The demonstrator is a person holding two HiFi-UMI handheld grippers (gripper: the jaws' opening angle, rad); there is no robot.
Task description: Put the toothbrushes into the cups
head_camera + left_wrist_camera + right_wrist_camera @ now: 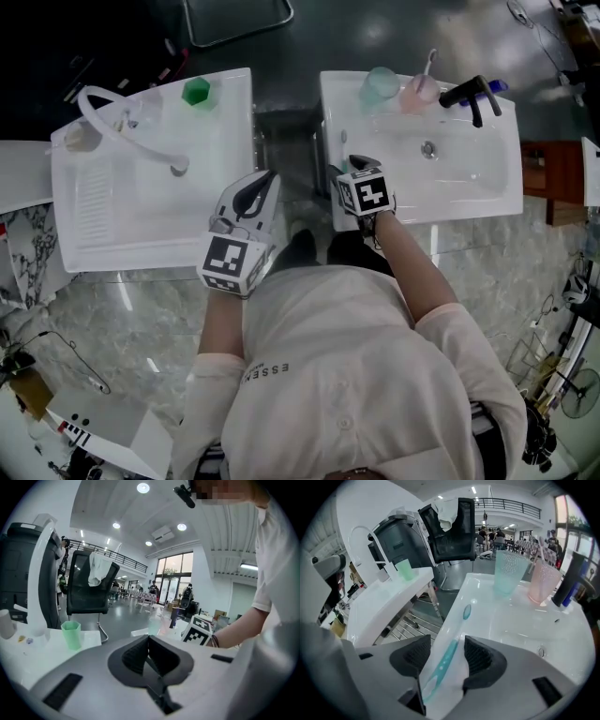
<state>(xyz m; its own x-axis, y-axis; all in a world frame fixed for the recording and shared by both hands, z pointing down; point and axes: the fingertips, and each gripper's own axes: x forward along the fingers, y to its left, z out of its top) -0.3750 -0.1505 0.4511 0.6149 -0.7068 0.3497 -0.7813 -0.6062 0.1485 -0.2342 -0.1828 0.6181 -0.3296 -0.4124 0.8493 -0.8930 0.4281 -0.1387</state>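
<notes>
Toothbrush [451,652], likely light and slick, is lying between the spread jaws of your right gripper [449,657]; pinch mid-handle. Your left gripper [148,654] is sitting pressed together, empty.

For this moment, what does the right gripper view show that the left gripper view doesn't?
Only the right gripper view: a teal toothbrush lying on the sink rim between the open jaws of the right hand-held gripper, plus the black tap and the drain.
Only the left gripper view: the left hand-held gripper with its jaws closed on nothing, the right gripper's marker cube and the person's forearm.
Both: the green cup, the black chair, the teal cup and the pink cup.
</notes>
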